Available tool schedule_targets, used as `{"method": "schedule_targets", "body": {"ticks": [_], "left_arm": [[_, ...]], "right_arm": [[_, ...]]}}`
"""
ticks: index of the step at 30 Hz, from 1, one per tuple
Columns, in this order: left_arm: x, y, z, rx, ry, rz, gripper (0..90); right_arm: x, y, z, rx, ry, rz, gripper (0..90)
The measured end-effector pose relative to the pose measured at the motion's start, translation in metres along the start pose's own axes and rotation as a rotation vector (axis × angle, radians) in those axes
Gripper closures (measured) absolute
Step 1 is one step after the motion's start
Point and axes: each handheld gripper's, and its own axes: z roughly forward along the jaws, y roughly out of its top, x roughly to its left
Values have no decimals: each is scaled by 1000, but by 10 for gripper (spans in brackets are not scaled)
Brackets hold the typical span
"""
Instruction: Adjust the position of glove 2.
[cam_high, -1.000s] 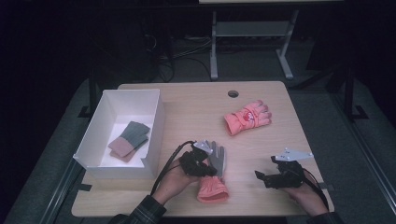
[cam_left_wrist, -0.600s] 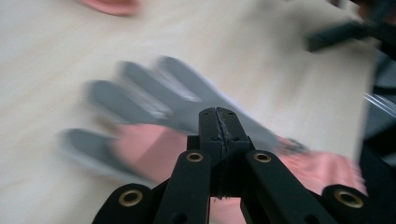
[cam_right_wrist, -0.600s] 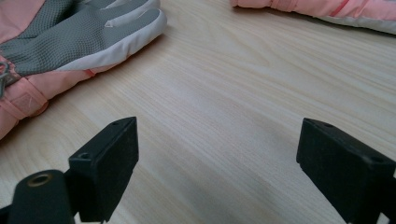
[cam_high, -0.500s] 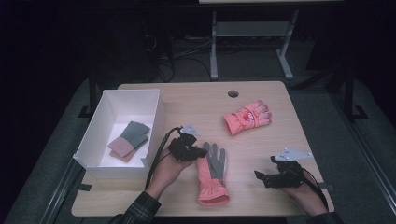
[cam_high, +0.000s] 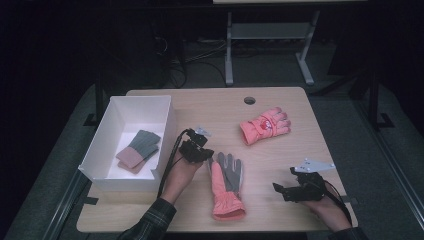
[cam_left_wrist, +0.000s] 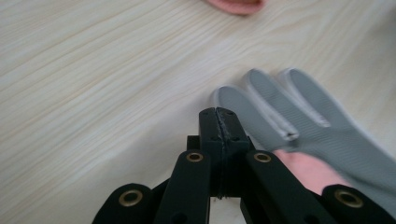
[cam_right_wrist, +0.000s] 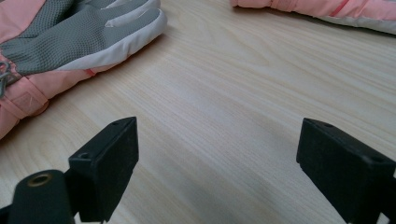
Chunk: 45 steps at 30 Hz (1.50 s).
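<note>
Pink and grey, the nearer glove (cam_high: 226, 186) is lying palm-up on the wooden table (cam_high: 280, 105), cuff toward me. I am holding my left gripper (cam_high: 196, 150) just beside its fingertips with the jaws pressed together on nothing. My right gripper (cam_high: 295, 189) is resting near the table's front right, jaws standing wide and empty. A second pink glove (cam_high: 264, 125) is lying farther back, well apart from the white box (cam_high: 131, 107).
</note>
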Motion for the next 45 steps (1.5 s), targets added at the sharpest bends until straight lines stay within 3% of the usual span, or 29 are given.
{"method": "schedule_targets", "body": {"ticks": [5, 11, 18, 32, 33, 35, 41, 42, 44, 45], "left_arm": [[1, -3, 2, 13, 27, 0, 899], [3, -7, 11, 44, 2, -7, 899], [-8, -1, 23, 55, -67, 28, 899], [-35, 16, 52, 107, -203, 152, 899], [-38, 16, 53, 100, -209, 139, 899], [-39, 18, 54, 109, -215, 165, 899], [-33, 17, 47, 87, -209, 146, 897], [-32, 16, 45, 76, -206, 132, 881], [-27, 15, 38, 75, -194, 150, 828], [-27, 13, 35, 56, -191, 125, 797]], "right_arm": [[0, 0, 0, -3, -1, 0, 126], [0, 0, 0, -4, -1, -1, 127], [0, 0, -1, -3, -2, 0, 127], [-1, -1, -2, -7, -2, 6, 127], [-1, -1, -2, -7, -3, 5, 127], [-1, -1, -2, -6, -3, 5, 127], [-1, 0, -2, 7, -8, -11, 128], [-1, 1, -3, 10, -7, -3, 132], [-2, 3, -4, 21, -8, 21, 134], [-2, 4, -6, 23, 3, 35, 134]]}}
